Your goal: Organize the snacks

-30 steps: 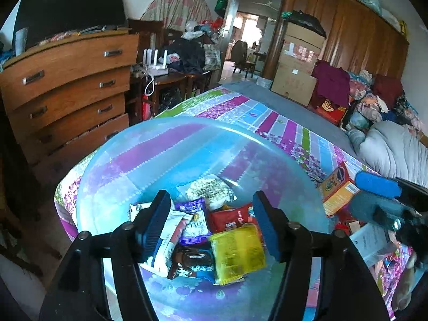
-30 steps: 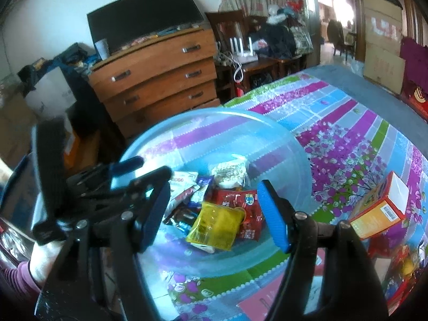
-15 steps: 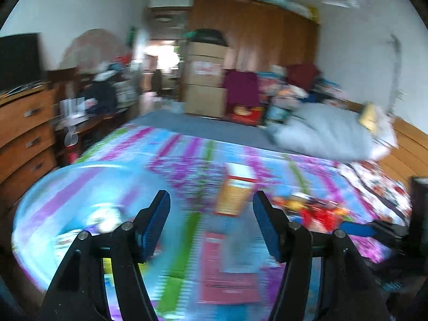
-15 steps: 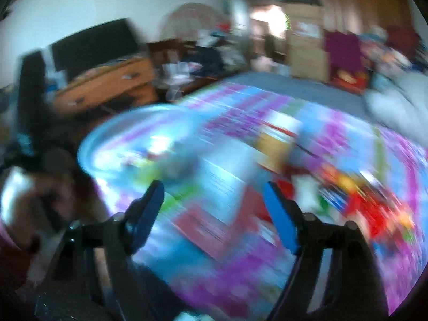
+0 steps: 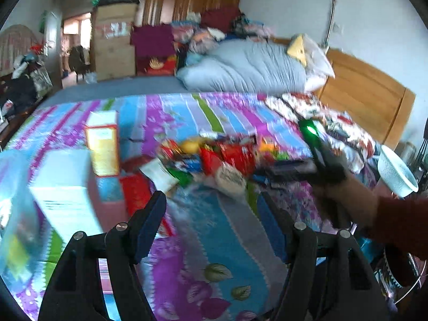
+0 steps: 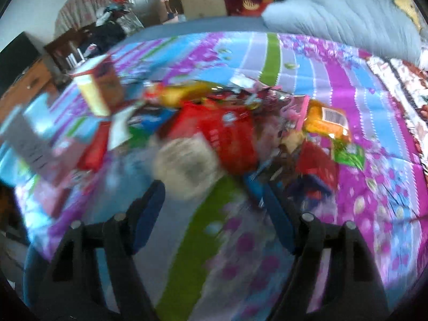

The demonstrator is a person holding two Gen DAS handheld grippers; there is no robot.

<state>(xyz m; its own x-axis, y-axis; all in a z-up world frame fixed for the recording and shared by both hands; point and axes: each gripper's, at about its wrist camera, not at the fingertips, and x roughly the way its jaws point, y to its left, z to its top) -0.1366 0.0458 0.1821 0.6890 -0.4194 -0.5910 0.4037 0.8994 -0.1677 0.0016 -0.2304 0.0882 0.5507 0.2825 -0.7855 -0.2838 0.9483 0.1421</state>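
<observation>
The left gripper (image 5: 211, 222) is hovering over the bedspread (image 5: 227, 240) with its blue-padded fingers (image 5: 149, 222) standing wide apart and nothing lying between them. The right gripper (image 6: 214, 214) is likewise standing open and holding nothing, its fingers (image 6: 278, 222) pointing at the near edge of the snack pile (image 6: 230, 131).

Containers: a clear plastic basin (image 5: 16, 214) is showing at the left edge of the left wrist view, with a blurred yellow packet (image 5: 14, 251) lying inside it; the rest of its contents cannot be made out. A white plastic cup (image 5: 396, 171) is sitting at the far right, beyond the bed; whether anything is in it cannot be told.

The snacks are lying in a loose heap in the middle of the bedspread, ahead of both grippers. A red packet (image 6: 227, 133) is sitting at the centre, a pale round packet (image 6: 184, 165) is lying just in front of it and nearest the right gripper, and an orange packet (image 6: 326, 120) with a barcode is lying on the right side, with a green packet (image 6: 347, 155) just below it. A yellow and red box (image 5: 103, 144) is standing upright left of the heap, and a pale blue box (image 5: 64, 187) is standing nearer the left gripper. Both views are motion-blurred, so labels are unreadable.

Only the left wrist view is showing the person's right hand (image 5: 339, 187) gripping the other tool's handle, the grey duvet (image 5: 246, 67) and the wooden headboard (image 5: 366, 99). Only the right wrist view is showing the orange and green packets clearly.
</observation>
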